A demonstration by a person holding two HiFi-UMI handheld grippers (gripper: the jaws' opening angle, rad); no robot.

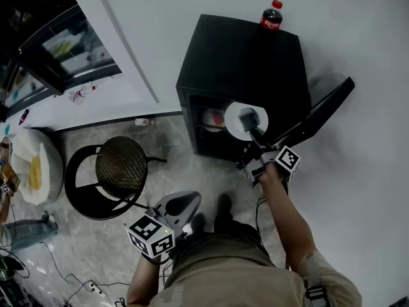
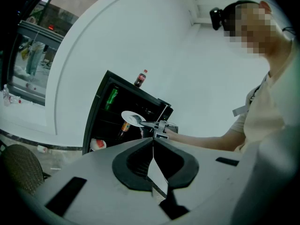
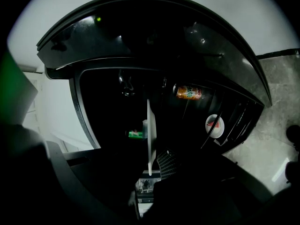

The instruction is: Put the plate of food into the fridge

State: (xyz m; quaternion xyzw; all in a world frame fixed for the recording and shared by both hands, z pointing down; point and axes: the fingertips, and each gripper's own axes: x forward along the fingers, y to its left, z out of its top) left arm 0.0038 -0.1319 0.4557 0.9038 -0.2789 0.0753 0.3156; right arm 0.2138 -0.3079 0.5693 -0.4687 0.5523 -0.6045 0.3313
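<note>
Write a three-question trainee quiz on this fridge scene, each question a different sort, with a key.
1. True or false: the door of the fridge is shut.
2. Where does the cola bottle stand? A) on top of the fridge B) on the floor C) on the round chair
3. Fill in: the white plate at the fridge opening is gripped by the ___ gripper.

Key:
1. False. The door stands swung open.
2. A.
3. Right. The right gripper is shut on the plate.
</note>
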